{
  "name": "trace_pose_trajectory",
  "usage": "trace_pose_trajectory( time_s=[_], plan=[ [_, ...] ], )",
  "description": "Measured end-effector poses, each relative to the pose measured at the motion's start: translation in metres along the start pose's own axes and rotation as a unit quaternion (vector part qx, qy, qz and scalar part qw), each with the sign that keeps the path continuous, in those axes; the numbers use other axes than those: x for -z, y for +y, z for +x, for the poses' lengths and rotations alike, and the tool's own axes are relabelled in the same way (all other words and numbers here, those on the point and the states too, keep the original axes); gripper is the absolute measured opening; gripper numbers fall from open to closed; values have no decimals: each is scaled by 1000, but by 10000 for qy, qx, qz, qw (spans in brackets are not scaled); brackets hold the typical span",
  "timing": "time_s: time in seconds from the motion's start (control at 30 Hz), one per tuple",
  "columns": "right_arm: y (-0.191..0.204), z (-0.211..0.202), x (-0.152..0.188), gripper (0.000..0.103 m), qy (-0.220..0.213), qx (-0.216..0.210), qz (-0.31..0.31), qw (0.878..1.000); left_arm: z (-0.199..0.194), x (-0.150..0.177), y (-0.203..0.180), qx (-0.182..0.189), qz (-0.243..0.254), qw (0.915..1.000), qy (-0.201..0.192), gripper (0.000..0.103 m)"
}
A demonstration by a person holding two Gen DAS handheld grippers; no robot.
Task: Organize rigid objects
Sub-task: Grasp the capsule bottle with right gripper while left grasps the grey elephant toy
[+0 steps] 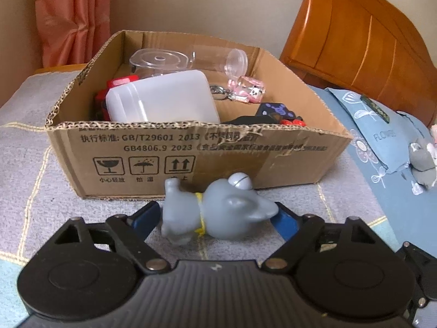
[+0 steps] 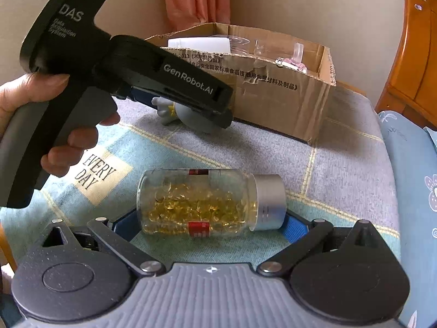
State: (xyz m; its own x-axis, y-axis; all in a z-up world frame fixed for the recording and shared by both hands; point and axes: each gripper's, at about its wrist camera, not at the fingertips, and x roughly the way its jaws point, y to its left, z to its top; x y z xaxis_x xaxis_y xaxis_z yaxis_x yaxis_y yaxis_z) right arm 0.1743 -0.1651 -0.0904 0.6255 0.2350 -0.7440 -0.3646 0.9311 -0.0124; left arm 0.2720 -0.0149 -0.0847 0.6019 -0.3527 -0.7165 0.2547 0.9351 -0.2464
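A grey toy figure (image 1: 215,213) with a yellow band lies on its side on the bed, just in front of the cardboard box (image 1: 191,150). My left gripper (image 1: 218,211) is shut on it, one blue pad at its body and the other at its ear. In the right wrist view the toy (image 2: 169,113) shows under that gripper's black body. A clear bottle of golden capsules (image 2: 196,205) with a silver cap lies sideways on the blanket. My right gripper (image 2: 210,221) is shut on it end to end, the pads at its base and cap.
The box holds a white plastic container (image 1: 164,98), clear lids, a pink keychain (image 1: 250,90) and dark and red items. A wooden headboard (image 1: 368,41) rises at the right, and small soft toys (image 1: 423,164) lie on the blue bedding. A hand (image 2: 32,93) grips the left handle.
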Motion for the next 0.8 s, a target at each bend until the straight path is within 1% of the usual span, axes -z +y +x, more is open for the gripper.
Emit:
trace_pose_trajectory(
  time_s=[0.13,0.3,0.47,0.6,0.8],
  plan=[
    [2,-1,-2,103,-39,112,24,9999,-4,4,6,93,-48,9999,-51,86],
    [2,2,-2,103,29,183,87,9998,-7,5,8,175,-83,9998,-99,86],
    [0,2,-1,103,-19,131,127,9998,-7,5,9,183,-120,9997,-96,86],
    [-2,2,5,103,-184,44,51,9998,-7,5,10,198,-171,9996,-77,86],
    [-4,1,3,103,-131,-25,-14,9999,-6,4,9,165,-190,9997,-51,87]
  ],
)
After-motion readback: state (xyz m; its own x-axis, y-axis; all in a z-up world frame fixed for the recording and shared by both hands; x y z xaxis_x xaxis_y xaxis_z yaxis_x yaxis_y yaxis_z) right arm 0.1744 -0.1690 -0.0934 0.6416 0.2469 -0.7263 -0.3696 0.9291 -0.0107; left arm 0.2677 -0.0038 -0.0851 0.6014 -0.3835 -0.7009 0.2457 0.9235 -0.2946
